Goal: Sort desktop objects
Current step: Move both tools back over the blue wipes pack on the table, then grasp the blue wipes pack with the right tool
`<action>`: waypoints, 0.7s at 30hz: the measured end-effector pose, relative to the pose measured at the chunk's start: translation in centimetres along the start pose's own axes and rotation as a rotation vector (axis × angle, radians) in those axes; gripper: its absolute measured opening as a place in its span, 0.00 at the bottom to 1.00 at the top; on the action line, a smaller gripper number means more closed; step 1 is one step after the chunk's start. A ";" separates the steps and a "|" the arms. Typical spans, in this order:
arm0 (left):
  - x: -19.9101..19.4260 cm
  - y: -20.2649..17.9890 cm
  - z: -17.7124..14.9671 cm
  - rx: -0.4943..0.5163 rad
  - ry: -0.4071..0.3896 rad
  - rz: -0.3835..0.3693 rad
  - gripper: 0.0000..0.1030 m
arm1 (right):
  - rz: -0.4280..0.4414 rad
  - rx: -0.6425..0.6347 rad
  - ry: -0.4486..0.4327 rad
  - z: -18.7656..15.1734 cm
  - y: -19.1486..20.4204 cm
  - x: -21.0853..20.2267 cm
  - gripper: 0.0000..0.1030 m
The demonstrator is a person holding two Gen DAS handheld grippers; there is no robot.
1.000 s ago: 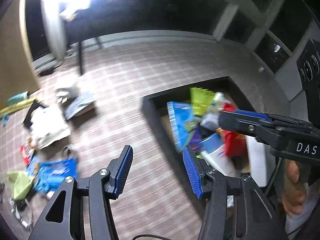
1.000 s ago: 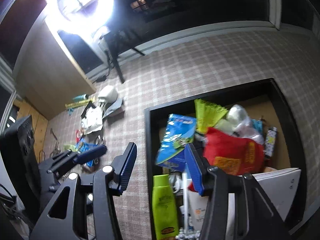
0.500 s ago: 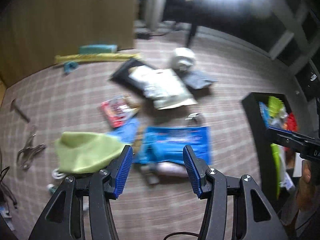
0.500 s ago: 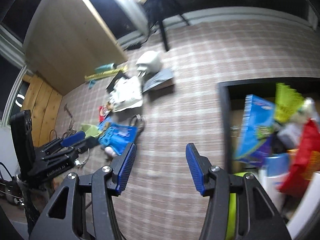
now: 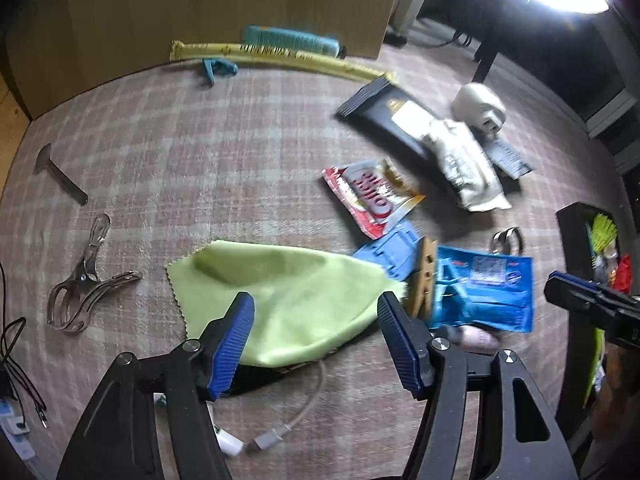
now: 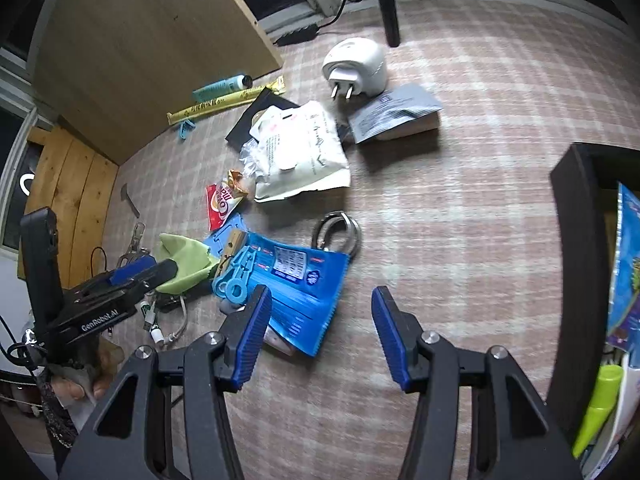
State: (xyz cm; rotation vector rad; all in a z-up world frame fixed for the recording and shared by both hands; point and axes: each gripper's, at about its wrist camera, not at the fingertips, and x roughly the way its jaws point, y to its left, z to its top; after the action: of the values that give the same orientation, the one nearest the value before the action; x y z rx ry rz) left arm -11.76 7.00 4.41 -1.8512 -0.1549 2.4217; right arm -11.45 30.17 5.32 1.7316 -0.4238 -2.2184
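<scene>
Left wrist view: left gripper (image 5: 314, 334) jaws, just widening, stand apart over the green cloth (image 5: 276, 292); right gripper (image 6: 320, 332) jaws apart, empty.

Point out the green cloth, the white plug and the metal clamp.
green cloth (image 5: 288, 280), left wrist view, middle of the fabric
white plug (image 6: 362, 62), right wrist view, rounded white body
metal clamp (image 5: 86, 276), left wrist view, pivot

A wooden panel (image 5: 208, 12) and dark table leg (image 6: 387, 4) border the checked cloth (image 6: 460, 184).
</scene>
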 end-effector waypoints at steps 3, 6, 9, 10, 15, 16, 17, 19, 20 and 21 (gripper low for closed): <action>1.0 -0.1 -0.1 0.018 0.024 -0.003 0.60 | 0.002 0.006 0.012 0.2 0.4 0.6 0.50; 1.7 0.0 -0.2 0.027 0.036 0.002 0.59 | 0.005 0.002 0.021 0.2 0.8 1.0 0.50; 2.1 0.4 -0.3 0.007 0.039 -0.019 0.56 | 0.006 -0.002 0.029 0.2 1.3 1.4 0.50; 2.3 0.7 -0.3 -0.004 0.041 -0.020 0.55 | 0.004 -0.003 0.032 0.2 1.5 1.5 0.50; 2.3 2.0 -0.4 -0.035 0.042 -0.019 0.35 | -0.001 0.004 0.045 0.3 1.7 2.2 0.46; 2.3 2.2 -0.5 -0.038 0.039 -0.018 0.33 | 0.000 0.006 0.050 0.3 1.6 2.3 0.44; 2.3 2.3 -0.5 -0.040 0.037 -0.013 0.28 | 0.002 0.010 0.058 0.3 1.5 2.5 0.44; 2.2 2.6 -0.6 -0.047 0.032 -0.010 0.21 | -0.005 0.026 0.071 0.3 1.2 3.0 0.44; 2.2 2.8 -0.7 -0.049 0.030 -0.012 0.18 | -0.007 0.036 0.075 0.3 1.0 3.2 0.44; 2.2 3.0 -0.7 -0.052 0.027 -0.012 0.15 | -0.002 0.048 0.079 0.2 0.7 3.4 0.44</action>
State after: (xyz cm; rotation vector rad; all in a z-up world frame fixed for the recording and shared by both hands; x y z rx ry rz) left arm -11.64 4.31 1.74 -1.8978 -0.2283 2.4051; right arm -12.44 28.18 2.64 1.8382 -0.4609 -2.1492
